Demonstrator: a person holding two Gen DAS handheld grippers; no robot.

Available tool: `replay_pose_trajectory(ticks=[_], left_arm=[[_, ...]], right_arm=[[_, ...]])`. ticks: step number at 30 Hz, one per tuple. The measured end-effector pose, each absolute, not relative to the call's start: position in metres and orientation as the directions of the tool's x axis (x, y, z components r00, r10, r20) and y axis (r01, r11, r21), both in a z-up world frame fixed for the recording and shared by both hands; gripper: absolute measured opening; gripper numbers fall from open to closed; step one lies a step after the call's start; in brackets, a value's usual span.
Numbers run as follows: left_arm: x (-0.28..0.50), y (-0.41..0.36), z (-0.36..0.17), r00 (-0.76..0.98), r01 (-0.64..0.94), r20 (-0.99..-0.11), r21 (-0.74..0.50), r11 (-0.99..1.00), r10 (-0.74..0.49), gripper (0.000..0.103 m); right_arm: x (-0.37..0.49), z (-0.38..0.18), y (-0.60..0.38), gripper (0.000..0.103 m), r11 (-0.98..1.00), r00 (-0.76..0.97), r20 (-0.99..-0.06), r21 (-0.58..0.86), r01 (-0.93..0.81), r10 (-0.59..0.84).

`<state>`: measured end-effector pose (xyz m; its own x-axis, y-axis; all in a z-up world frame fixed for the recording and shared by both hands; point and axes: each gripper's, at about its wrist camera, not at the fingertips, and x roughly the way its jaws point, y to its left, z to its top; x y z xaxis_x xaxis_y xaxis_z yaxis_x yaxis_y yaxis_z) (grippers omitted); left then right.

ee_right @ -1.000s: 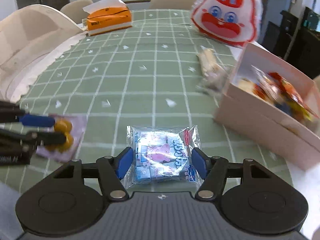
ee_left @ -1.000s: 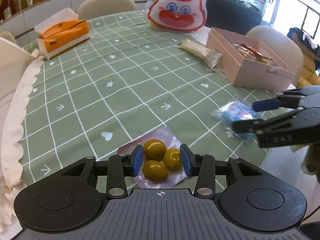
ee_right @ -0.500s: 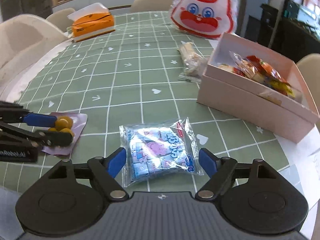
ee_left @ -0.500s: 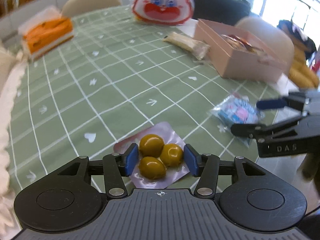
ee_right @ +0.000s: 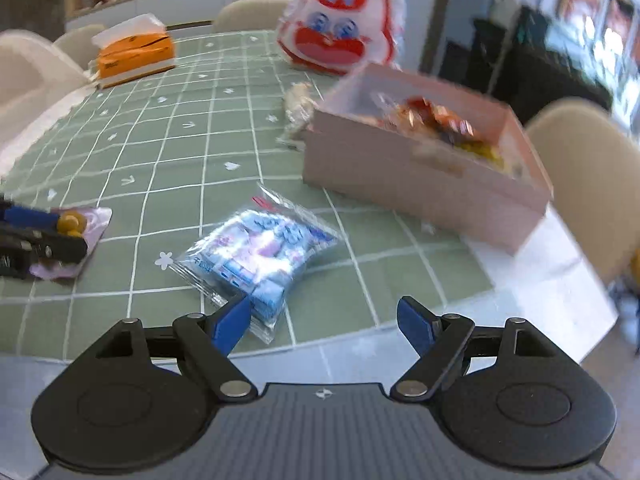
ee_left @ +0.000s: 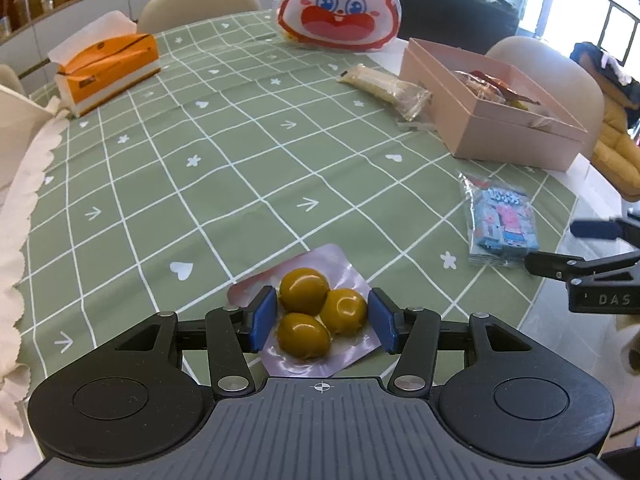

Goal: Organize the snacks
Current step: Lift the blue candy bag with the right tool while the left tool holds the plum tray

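- Left tongs (ee_left: 322, 320) stand apart around a pouch of three yellow-green balls (ee_left: 320, 312) lying on the counter (ee_left: 240, 160); pads not pressing.
- Right tongs (ee_right: 324, 322) gape, empty, with the blue cartoon snack packet (ee_right: 256, 256) just beside their left pad.
- Beyond: pink box (ee_right: 400, 172) holding snacks.

My right wrist view is smeared: the pink cardboard box (ee_right: 420, 168) at two o'clock holds wrappers I can't identify, and the long pale packet (ee_right: 298, 110) behind it is half hidden. In my left wrist view my right gripper (ee_left: 560, 246) is cut off at three o'clock. The blue-and-white clear-wrapped snack packet's (ee_right: 256, 256) print is unreadable.
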<state>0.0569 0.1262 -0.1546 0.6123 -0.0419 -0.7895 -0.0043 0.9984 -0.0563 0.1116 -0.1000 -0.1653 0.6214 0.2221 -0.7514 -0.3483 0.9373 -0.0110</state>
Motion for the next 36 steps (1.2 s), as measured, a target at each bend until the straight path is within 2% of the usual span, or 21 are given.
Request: replay_pose_trajectory(ticks=[3, 9, 11, 12, 13, 15, 16, 20, 23, 26, 32, 33, 34, 36], left_arm=[[0.056, 0.127, -0.155, 0.620, -0.012, -0.784, -0.062, 0.998, -0.041, 0.057], [0.053, 0.129, -0.155, 0.629, -0.019, -0.776, -0.071, 0.997, -0.043, 0.055], [0.052, 0.128, -0.155, 0.630, -0.022, -0.775, -0.072, 0.997, -0.042, 0.055], [0.052, 0.128, -0.155, 0.630, -0.024, -0.775, -0.076, 0.997, -0.044, 0.054], [0.051, 0.129, -0.155, 0.630, -0.027, -0.775, -0.081, 0.996, -0.046, 0.054], [0.049, 0.129, -0.154, 0.631, -0.032, -0.775, -0.084, 0.996, -0.046, 0.054], [0.047, 0.129, -0.154, 0.630, -0.035, -0.775, -0.084, 0.996, -0.043, 0.054], [0.044, 0.130, -0.154, 0.629, -0.051, -0.776, -0.088, 0.995, -0.036, 0.054], [0.042, 0.132, -0.153, 0.626, -0.059, -0.779, -0.088, 0.994, -0.032, 0.054], [0.041, 0.132, -0.153, 0.622, -0.059, -0.782, -0.082, 0.995, -0.028, 0.054], [0.038, 0.133, -0.153, 0.621, -0.056, -0.783, -0.087, 0.995, -0.033, 0.054], [0.038, 0.134, -0.153, 0.621, -0.057, -0.783, -0.088, 0.994, -0.034, 0.054], [0.038, 0.134, -0.153, 0.621, -0.058, -0.783, -0.089, 0.994, -0.034, 0.054], [0.039, 0.134, -0.153, 0.620, -0.060, -0.784, -0.092, 0.994, -0.035, 0.054]], right_arm=[[0.116, -0.167, -0.109, 0.084, 0.951, 0.595, -0.761, 0.095, -0.293, 0.259], [0.115, -0.172, -0.093, 0.096, 0.938, 0.565, -0.793, 0.022, -0.347, 0.228], [0.116, -0.172, -0.089, 0.103, 0.934, 0.527, -0.818, 0.034, -0.356, 0.231], [0.117, -0.171, -0.086, 0.103, 0.927, 0.507, -0.831, 0.026, -0.374, 0.228], [0.119, -0.169, -0.082, 0.101, 0.915, 0.481, -0.844, 0.026, -0.402, 0.235], [0.120, -0.160, -0.076, 0.089, 0.904, 0.463, -0.848, 0.044, -0.425, 0.259], [0.121, -0.154, -0.074, 0.088, 0.912, 0.484, -0.834, 0.053, -0.408, 0.265], [0.141, -0.136, -0.065, 0.088, 0.950, 0.573, -0.775, 0.112, -0.291, 0.267], [0.169, -0.142, -0.057, 0.088, 0.970, 0.554, -0.798, 0.163, -0.183, 0.239], [0.186, -0.155, -0.043, 0.088, 0.982, 0.535, -0.824, 0.135, -0.130, 0.184], [0.168, -0.161, -0.010, 0.089, 0.948, 0.546, -0.816, 0.010, -0.317, 0.192], [0.163, -0.162, -0.007, 0.087, 0.937, 0.543, -0.817, -0.010, -0.350, 0.194], [0.158, -0.164, -0.007, 0.080, 0.925, 0.537, -0.819, -0.020, -0.379, 0.202], [0.147, -0.163, -0.011, 0.076, 0.907, 0.538, -0.812, -0.025, -0.419, 0.226]])
